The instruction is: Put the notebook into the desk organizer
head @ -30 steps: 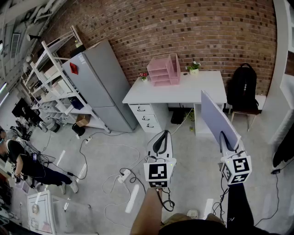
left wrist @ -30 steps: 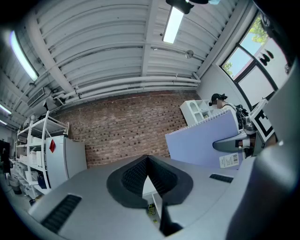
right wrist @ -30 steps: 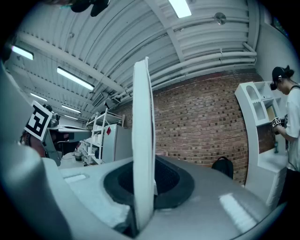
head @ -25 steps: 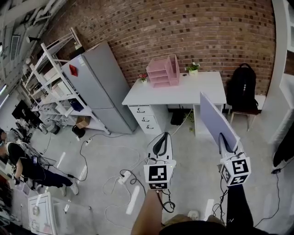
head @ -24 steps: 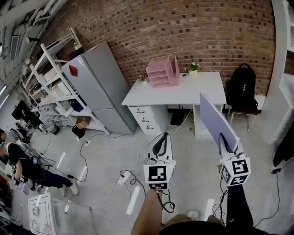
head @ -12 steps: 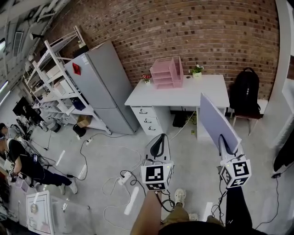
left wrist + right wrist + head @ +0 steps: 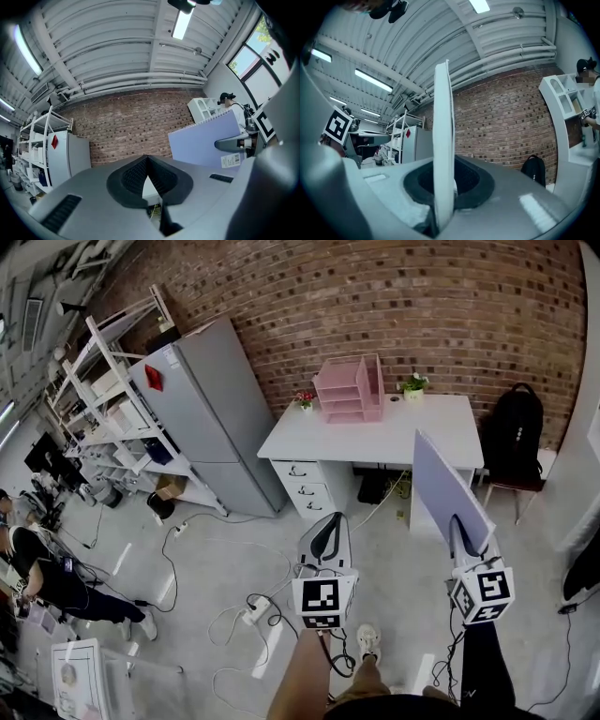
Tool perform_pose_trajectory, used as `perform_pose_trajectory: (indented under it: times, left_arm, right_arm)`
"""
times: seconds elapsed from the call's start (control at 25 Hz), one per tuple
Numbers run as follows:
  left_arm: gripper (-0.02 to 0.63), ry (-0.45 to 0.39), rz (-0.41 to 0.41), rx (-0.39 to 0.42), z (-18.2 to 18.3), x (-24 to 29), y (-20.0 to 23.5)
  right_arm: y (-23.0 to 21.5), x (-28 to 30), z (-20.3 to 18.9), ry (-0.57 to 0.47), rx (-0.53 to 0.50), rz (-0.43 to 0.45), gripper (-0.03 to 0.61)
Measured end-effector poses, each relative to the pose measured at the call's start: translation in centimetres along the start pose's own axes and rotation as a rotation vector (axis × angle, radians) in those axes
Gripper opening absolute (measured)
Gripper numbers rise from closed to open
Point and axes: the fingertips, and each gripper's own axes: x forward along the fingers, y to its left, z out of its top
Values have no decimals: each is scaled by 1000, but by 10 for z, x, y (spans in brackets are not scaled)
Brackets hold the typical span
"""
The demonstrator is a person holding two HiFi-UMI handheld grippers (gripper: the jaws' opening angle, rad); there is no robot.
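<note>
Right gripper [image 7: 457,527]: it is clamping the lower edge of the notebook, with the dark pads pressing on both faces; it is showing at the lower right of the head view, marker cube nearest the camera.
Notebook [image 7: 444,482]: it is standing up out of the right gripper's jaws in mid-air, right of centre in the head view. The lavender cover is facing left. In the right gripper view it is rising edge-on [image 7: 443,140] as a pale strip up the middle of the frame. In the left gripper view [image 7: 206,140] a spiral binding is running along its top edge and a barcode sticker is sitting near the grip.
Left gripper [image 7: 327,526]: it is holding nothing; in its own view the jaw tips [image 7: 146,159] are meeting with nothing between them. It is pointing forward at the lower centre of the head view.
Desk organizer [image 7: 349,388]: pink, with stacked trays and upright slots, it is sitting at the back of the desk in the upper centre of the frame, well apart from the notebook.
Desk [image 7: 375,432]: white, with drawers under its left end, it is standing against the brick wall [image 7: 394,306].
Potted plant [image 7: 412,383]: it is sitting on the desk just right of the organizer.
Backpack [image 7: 521,432]: black, it is resting on a chair at the right edge.
Fridge [image 7: 202,418]: grey, it is standing left of the desk, beside white shelving [image 7: 103,399].
Cables [image 7: 248,601]: they are trailing over the grey floor at the lower left of centre.
Person [image 7: 42,568]: someone is bending at the left edge.
</note>
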Motion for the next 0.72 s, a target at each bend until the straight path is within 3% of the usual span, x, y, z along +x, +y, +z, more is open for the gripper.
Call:
perform_pose_trajectory:
  times: [0.72]
  left_arm:
    - [8, -14, -81, -4, -19, 177, 93]
  right_arm:
    - [-17, 182, -7, 18, -38, -64, 31]
